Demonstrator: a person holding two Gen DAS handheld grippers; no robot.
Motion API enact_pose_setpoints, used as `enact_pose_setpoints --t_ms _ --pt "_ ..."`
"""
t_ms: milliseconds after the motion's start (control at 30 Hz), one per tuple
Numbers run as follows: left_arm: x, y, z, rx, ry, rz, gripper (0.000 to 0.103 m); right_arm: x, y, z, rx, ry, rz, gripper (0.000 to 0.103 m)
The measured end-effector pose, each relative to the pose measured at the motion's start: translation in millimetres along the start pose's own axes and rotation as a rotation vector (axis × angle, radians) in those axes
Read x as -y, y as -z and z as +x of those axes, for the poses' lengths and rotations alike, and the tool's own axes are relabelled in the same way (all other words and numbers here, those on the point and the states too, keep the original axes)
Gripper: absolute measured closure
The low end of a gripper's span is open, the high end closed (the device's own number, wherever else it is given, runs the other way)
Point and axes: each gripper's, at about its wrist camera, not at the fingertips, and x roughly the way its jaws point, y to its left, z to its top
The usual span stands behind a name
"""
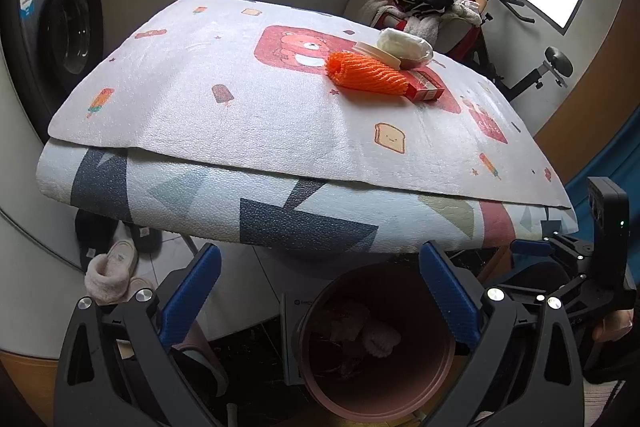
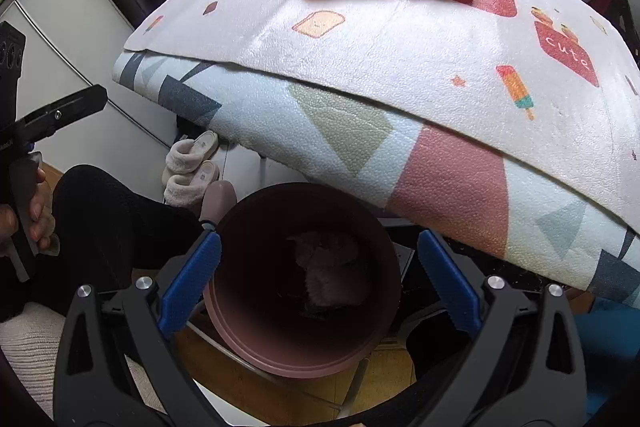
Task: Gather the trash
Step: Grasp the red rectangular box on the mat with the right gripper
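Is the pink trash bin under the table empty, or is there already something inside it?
Not empty. The pink trash bin stands upright with no lid, and crumpled pale trash lies at its bottom. Most of its depth is unfilled.

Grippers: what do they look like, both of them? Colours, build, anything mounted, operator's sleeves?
The left gripper and right gripper match: black skeletal linkage arms with triangular cut-outs, silver round pivot bolts, and blue knurled finger pads. Seen from the left wrist view, the right unit carries a black upright box with a small green light. The operator's hand is bare; the clothing beside it is black. No cables visible.
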Motion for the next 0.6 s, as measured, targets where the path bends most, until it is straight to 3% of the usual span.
enact_pose_setpoints --t_ms 333,600 --pt "0.1 -11.0 -2.3 0.041 -0.083 0.031 0.006 37.8 -23.6 -17.2 0.079 0.006 0.126 0.006" --pt "-7.9 -36.0 -2.5 0.093 -0.11 -0.004 0.006 62.1 -57.2 -23.7 0.176 0.075 0.095 0.006"
